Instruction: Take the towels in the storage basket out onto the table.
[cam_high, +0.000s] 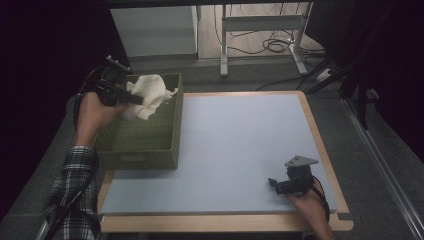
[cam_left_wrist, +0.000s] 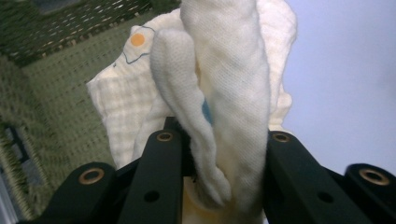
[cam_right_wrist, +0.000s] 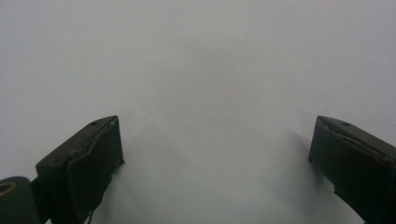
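Two hand-held grippers are mine. From high up, my left hand-held gripper (cam_high: 131, 98) lifts a soft white cloth (cam_high: 148, 93) over the green woven basket (cam_high: 150, 145). Its own view shows it pinching the cloth (cam_left_wrist: 233, 84); loose folds might snag the rim. My right hand-held gripper (cam_right_wrist: 215, 154) rests spread wide on the pale worktop (cam_right_wrist: 201, 56).

Green woven basket (cam_high: 150, 142) occupies the table's (cam_high: 235, 145) left edge; its walls enclose a bunched white cloth (cam_high: 150, 95). The blue surface rightward lies open for passage.
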